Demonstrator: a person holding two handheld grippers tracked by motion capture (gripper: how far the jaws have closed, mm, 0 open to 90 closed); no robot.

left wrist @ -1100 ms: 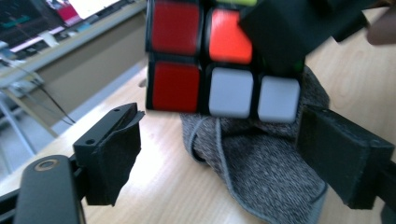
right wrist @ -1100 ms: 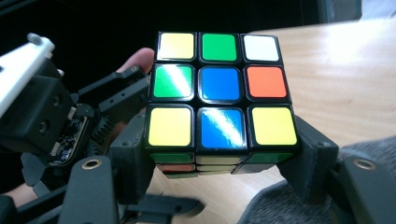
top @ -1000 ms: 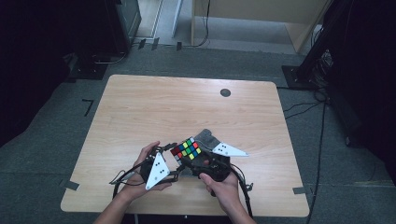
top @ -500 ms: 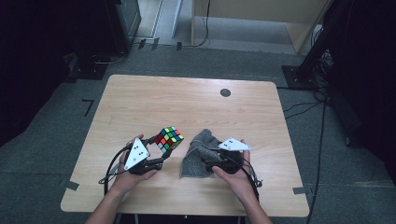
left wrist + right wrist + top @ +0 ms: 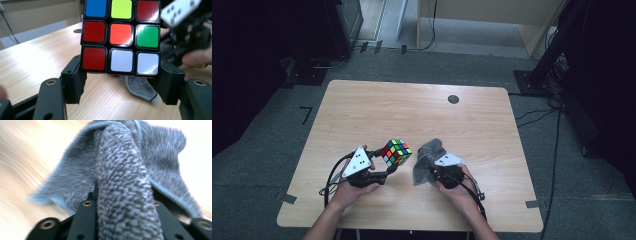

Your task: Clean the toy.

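Note:
A scrambled Rubik's cube (image 5: 396, 151) is held just above the wooden table (image 5: 412, 115), at the front left of centre. My left gripper (image 5: 388, 164) is shut on its lower edge. In the left gripper view the black jaws of that left gripper (image 5: 121, 76) press on both sides of the cube (image 5: 121, 37). A crumpled grey cloth (image 5: 427, 156) lies to the right of the cube. My right gripper (image 5: 432, 171) has just closed on the cloth. A thick fold of cloth (image 5: 120, 170) runs up between the jaws of the right gripper (image 5: 122, 203).
A small black round mark (image 5: 453, 99) sits near the table's far edge. Cables trail from both grippers toward the front edge. Dark equipment stands on the floor to the left and right of the table.
The hands, close together a second ago, have parted. My left gripper carried the cube to the left. My right gripper sank onto the cloth and shut on it.

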